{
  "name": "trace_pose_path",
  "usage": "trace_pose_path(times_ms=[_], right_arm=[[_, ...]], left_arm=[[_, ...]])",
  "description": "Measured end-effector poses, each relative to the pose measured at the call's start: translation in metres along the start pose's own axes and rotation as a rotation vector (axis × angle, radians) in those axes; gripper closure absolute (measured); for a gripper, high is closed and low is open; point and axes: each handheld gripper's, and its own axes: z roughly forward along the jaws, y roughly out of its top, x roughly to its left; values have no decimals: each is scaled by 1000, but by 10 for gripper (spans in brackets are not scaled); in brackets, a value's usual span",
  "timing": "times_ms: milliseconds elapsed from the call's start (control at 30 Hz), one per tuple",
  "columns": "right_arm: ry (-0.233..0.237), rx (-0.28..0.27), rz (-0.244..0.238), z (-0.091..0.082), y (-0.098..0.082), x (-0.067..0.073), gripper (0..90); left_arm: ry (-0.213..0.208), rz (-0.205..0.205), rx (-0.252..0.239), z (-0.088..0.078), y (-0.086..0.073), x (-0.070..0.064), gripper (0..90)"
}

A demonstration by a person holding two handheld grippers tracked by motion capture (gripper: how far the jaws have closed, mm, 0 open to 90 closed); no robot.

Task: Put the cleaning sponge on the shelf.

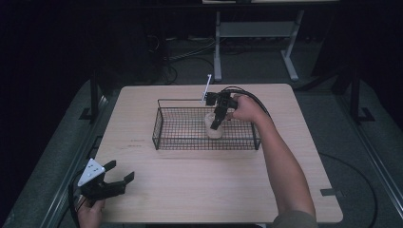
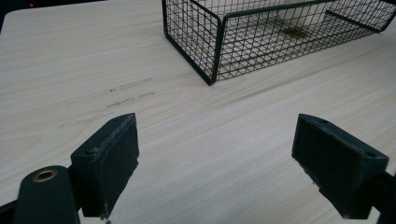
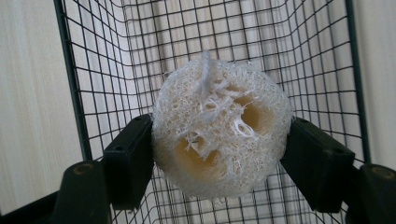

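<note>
One loofah [image 3: 219,128] between right gripper [image 3: 219,158] jaws, above one wire basket [image 1: 161,128]; left gripper [image 2: 217,163] jaws wide, empty.

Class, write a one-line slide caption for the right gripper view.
Right gripper clamps a loofah sponge above the wire basket.

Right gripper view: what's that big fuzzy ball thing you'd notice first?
It's a pale loofah sponge, squeezed between the right gripper jaws, over the black wire basket mid-table. The left gripper rests open at the table's near left corner.
</note>
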Motion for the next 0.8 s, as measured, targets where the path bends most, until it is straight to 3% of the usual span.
trace_pose_path(times_ms=[367,667,800], right_arm=[[16,11,7,11,-2,-1,284],[30,-47,46,17,-12,-4,279],[21,-46,44,16,-13,-4,272]], left_arm=[[7,-7,-4,-1,0,2,140],[3,1,0,0,0,0,139],[5,-1,0,0,0,0,140]])
